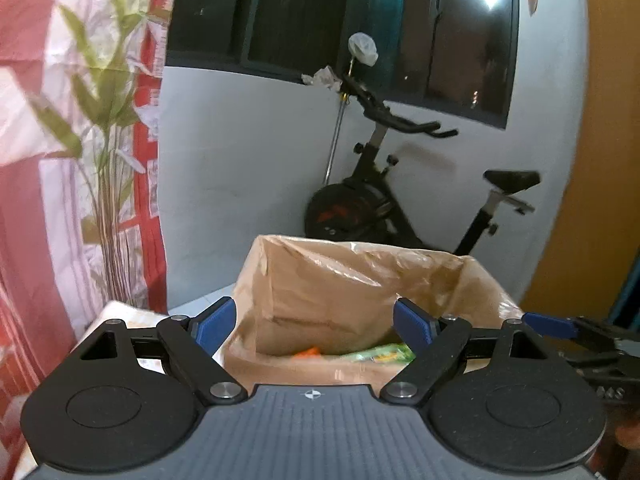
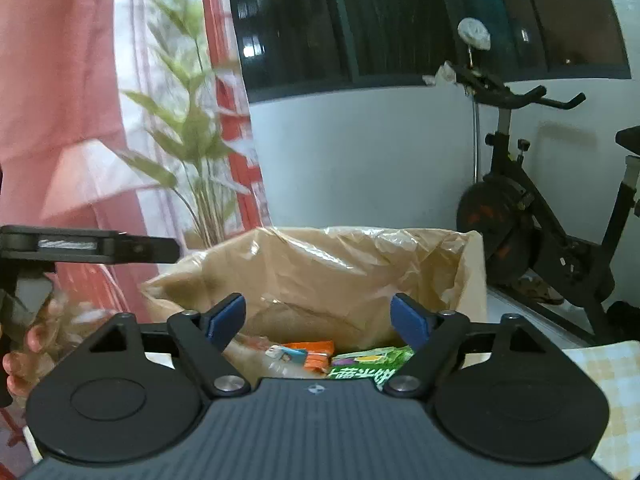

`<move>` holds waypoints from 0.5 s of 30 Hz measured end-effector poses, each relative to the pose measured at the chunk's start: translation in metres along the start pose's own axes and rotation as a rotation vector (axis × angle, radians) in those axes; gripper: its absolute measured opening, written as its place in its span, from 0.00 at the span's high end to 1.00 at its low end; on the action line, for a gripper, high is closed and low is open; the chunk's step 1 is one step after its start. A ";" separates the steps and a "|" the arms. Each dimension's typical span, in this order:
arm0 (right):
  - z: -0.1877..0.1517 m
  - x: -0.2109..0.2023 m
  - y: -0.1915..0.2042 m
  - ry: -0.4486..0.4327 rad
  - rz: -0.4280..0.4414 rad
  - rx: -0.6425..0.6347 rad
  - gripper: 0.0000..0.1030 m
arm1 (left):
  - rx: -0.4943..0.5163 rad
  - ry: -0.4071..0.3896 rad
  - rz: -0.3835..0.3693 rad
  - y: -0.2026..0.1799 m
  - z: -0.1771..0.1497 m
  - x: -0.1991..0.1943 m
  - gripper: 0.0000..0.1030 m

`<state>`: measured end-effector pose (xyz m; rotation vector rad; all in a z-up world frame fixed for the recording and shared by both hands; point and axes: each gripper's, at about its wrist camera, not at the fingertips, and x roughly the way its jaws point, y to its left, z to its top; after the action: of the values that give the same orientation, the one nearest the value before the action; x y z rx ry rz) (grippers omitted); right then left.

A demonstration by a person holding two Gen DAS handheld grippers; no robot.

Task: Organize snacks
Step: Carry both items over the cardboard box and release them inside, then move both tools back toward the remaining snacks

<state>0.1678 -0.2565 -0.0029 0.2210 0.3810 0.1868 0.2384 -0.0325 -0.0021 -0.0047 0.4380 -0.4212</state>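
Going L to R: far left there's a red/pink curtain (image 2: 60, 100) w/ a leafy plant (image 2: 192, 132) in front of it. The left gripper (image 1: 314, 326) is spread wide, nothing between its blue pads, and it hangs over the near-left rim of the lined cardboard box (image 1: 320, 292). In the right wrist view you can see the hand (image 2: 28, 344) holding it, down at the left edge.

Middle: the box has a thin plastic liner (image 2: 340, 256) draped over its walls. The snacks are already at the bottom: an orange packet (image 2: 320, 354), a small blue-ish one (image 2: 290, 354) just beside it, and a green packet (image 2: 370, 362) to the right, touching or overlapping, kinda hard to tell w/ the gripper body covering the near part. The right gripper (image 2: 318, 322) is also wide open and empty, aimed down into the box from the near side.

Far right: exercise bike (image 1: 400, 200) against the wall, well apart from everything. Yellow checked cloth (image 2: 600, 380) at near right.

What could go wrong imo: both grippers are crowding the same rim, so they could bump each other. Open fingers could also snag that loose liner and drag it up, or tip the box. If more snacks are left, I can't see them from here.
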 end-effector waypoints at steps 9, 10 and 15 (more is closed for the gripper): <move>-0.031 -0.054 -0.004 -0.067 -0.016 0.000 0.08 | 0.022 0.008 0.125 0.025 -0.053 -0.071 0.16; -0.036 -0.058 -0.004 -0.071 -0.039 -0.008 0.06 | 0.021 0.011 0.149 0.028 -0.061 -0.073 0.16; -0.064 -0.063 -0.008 -0.022 -0.064 -0.010 0.05 | -0.054 0.053 0.190 0.034 -0.101 -0.070 0.20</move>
<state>0.0863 -0.2669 -0.0412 0.2008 0.3646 0.1229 0.1524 0.0353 -0.0680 -0.0046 0.4977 -0.2233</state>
